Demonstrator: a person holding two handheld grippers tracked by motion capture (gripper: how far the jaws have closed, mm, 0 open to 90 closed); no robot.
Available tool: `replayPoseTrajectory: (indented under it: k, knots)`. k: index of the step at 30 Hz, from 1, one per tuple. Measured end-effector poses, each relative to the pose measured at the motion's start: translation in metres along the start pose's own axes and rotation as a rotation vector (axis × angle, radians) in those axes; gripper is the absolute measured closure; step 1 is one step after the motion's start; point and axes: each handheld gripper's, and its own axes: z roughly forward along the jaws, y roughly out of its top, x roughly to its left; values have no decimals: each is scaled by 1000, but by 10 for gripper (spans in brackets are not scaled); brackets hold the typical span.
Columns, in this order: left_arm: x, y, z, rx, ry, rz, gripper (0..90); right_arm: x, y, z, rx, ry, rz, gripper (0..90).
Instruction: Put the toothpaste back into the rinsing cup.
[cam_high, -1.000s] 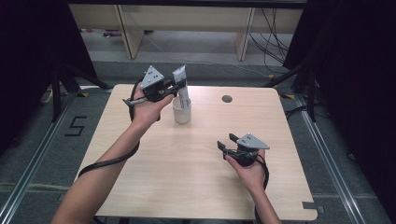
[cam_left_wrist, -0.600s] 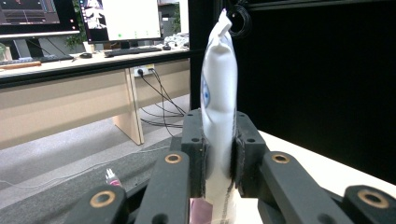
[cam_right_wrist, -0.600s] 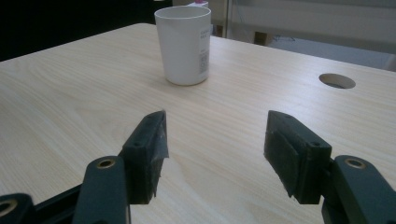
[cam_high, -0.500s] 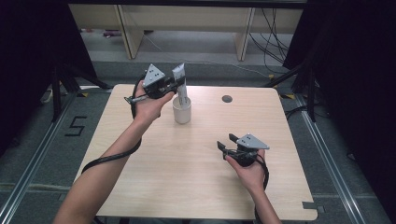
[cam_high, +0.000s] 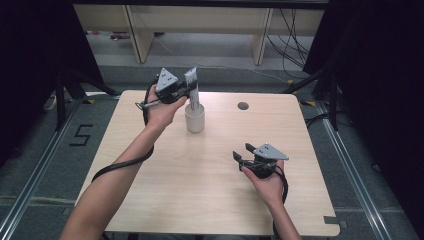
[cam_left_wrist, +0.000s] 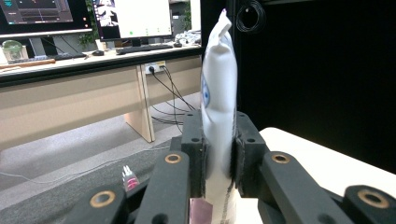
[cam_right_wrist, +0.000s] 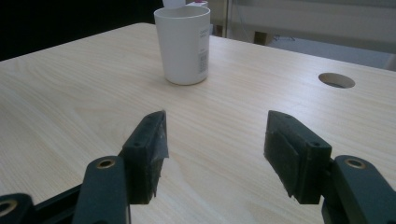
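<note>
My left hand-held gripper (cam_high: 189, 89), clamped on the white tube (cam_high: 192, 87), has sunk toward the white cup (cam_high: 194, 118) since a second ago, so insertion looks underway. My right hand-held gripper (cam_high: 242, 156) rests wide open, empty, on the tabletop (cam_high: 200, 170).

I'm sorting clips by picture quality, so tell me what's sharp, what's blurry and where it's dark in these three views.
High view: the table is evenly lit, with black surroundings on both sides. Left gripper view: the white tube is bright and slightly soft up close in the left gripper, with darkness to its right. Right gripper view: the cup is sharp, the right gripper slightly soft.
</note>
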Motion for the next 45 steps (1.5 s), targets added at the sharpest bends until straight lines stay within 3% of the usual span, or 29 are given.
replayPoseTrajectory:
  k: [11, 16, 20, 31, 33, 34, 45]
  knots:
    - [5, -8, 9, 11, 20, 4, 776, 0, 0, 0, 0, -3, -2, 401]
    - [7, -11, 13, 14, 27, 4, 776, -2, -1, 1, -9, -9, -31, 401]
    - [7, -15, 16, 20, 30, 6, 776, -1, -1, 1, 0, 1, -11, 401]
    - [7, -24, 23, 38, 32, -4, 776, -2, -1, 1, -7, -10, -24, 401]
    - [7, -25, 24, 38, 32, -7, 776, 0, -2, 2, -7, 10, -3, 401]
    - [7, -26, 25, 40, 33, -7, 776, -2, -1, 2, -11, -4, -30, 400]
    - [7, -34, 31, 56, 35, -12, 775, -1, -1, 2, -9, -4, -26, 401]
